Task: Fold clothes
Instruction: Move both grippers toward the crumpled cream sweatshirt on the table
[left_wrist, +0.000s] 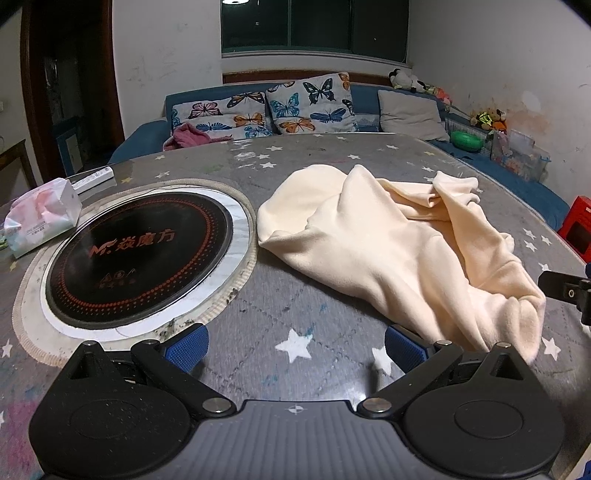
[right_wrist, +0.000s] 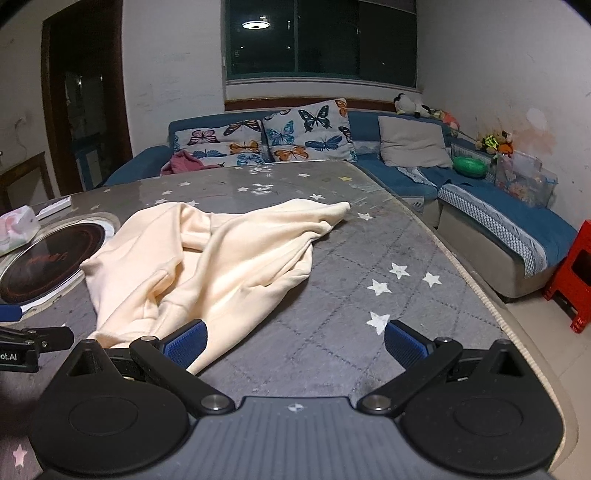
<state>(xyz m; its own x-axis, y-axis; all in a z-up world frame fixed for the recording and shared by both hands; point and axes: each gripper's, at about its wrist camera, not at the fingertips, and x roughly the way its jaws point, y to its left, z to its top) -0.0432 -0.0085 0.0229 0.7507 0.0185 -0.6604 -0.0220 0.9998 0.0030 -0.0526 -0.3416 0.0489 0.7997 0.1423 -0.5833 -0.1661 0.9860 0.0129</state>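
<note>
Cream garment (left_wrist: 388, 251) — soft matt fleece-like cloth. Counter (left_wrist: 295, 306) cover: grey quilted fabric, probably under a glossy clear film. Inset hob (left_wrist: 140, 254) — glossy black glass. Tissue pack (left_wrist: 40, 218): crinkled plastic. Left tongs (left_wrist: 295, 349), right tongs (right_wrist: 295, 341): matt black plastic, ribbed blue pads.

A grey star-printed desk (left_wrist: 295, 295) carries a crumpled cream garment (left_wrist: 388, 236) ahead of both jaws, a round black cooktop (left_wrist: 140, 254) and a tissue pack (left_wrist: 40, 218) further left.

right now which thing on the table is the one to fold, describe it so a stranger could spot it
On the grey star-print table, to the right of the round black cooktop, lies a crumpled cream garment. It is the only cloth there; the tissue pack is small and plastic-wrapped.
</note>
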